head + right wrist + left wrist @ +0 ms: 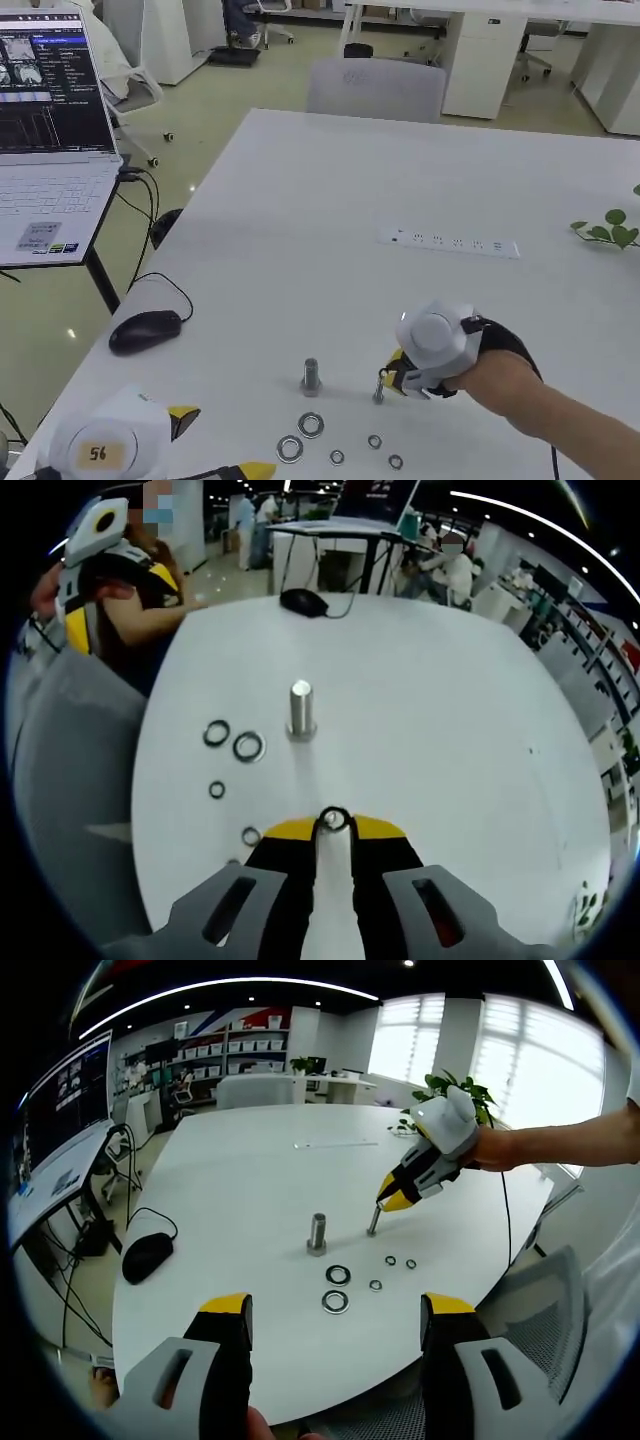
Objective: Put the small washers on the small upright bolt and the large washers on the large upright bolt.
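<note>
Yellow-tipped right gripper [335, 832] pinching a small washer [335, 820] at its very tips (hole facing its camera), just atop the vertical small bolt [378, 390]; left gripper [336, 1305] spread wide.

right tool [335, 826] pinches a small washer [335, 810] — large bolt [301, 710] upright ahead — loose washers [249, 746] left of it.

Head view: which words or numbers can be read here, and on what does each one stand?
"56": on the yellow label on the left gripper.
Laptop screen: text too small to read.
Laptop sticker: blurred, unreadable.
</note>
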Demonstrator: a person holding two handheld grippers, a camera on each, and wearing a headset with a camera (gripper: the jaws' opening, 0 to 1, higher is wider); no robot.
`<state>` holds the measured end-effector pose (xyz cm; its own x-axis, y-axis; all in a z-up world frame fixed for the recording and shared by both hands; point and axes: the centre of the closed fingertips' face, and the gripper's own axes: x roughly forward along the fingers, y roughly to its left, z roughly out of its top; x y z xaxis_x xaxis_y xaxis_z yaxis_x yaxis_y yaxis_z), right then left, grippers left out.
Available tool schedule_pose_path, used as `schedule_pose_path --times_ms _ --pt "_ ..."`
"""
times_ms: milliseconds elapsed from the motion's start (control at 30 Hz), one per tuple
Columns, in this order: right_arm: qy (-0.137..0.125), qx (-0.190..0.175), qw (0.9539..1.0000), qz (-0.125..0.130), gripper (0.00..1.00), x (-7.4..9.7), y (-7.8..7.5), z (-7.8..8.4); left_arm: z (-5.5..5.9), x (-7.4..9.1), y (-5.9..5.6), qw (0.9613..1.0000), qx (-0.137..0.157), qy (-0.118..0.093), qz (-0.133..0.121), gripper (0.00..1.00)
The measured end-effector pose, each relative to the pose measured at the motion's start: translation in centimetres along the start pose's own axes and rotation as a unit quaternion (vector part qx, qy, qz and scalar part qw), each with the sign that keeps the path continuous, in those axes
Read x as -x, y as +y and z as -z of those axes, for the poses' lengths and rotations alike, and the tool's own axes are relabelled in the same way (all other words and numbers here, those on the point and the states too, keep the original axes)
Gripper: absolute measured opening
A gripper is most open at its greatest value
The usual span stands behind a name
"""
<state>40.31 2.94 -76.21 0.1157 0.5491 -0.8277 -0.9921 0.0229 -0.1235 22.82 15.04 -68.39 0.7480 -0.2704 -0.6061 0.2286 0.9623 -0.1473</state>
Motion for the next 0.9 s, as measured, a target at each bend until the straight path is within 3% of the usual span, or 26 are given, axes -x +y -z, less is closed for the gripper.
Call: schedule_pose_path --times_ms 900 --pt "0.034 0.032 0.9988 -0.011 0.13 -0.5 0.26 0.11 0.46 0.07 -0.02 1.0 0.004 0.004 0.002 0.68"
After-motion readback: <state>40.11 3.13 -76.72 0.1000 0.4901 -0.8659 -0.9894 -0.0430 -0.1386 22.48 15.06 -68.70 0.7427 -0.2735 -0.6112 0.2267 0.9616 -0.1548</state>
